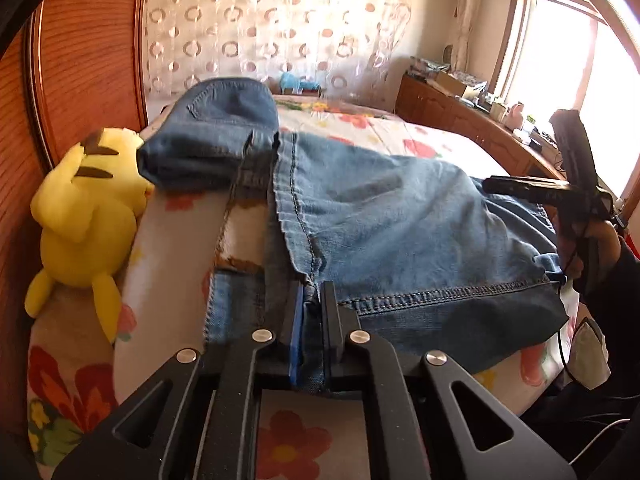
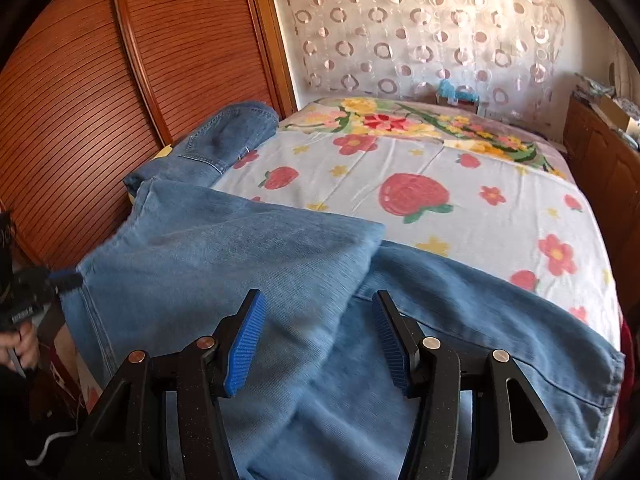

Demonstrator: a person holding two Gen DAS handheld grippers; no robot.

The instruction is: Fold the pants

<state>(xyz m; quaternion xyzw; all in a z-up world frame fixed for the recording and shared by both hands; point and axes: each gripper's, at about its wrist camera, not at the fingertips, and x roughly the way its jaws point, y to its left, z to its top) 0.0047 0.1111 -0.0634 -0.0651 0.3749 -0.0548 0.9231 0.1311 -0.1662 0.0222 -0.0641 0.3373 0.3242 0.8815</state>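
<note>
Light blue jeans (image 1: 400,220) lie spread across the near side of the bed, with one part folded over another (image 2: 248,248). My left gripper (image 1: 314,292) is shut on the stitched edge of the denim at its near left corner; from the right wrist view its blue pad (image 2: 68,278) shows clamped on that same edge. My right gripper (image 2: 318,300) hangs open just above the middle of the jeans, and cloth lies below its blue pads (image 2: 246,340) without being pinched. A person's hand (image 1: 580,256) holds the right gripper.
A darker folded piece of denim (image 1: 216,136) lies at the far left by the wooden panel (image 2: 80,100). A yellow plush toy (image 1: 88,216) sits at the bed's left edge. The floral sheet (image 2: 440,184) stretches beyond. A wooden cabinet (image 1: 448,108) stands on the right.
</note>
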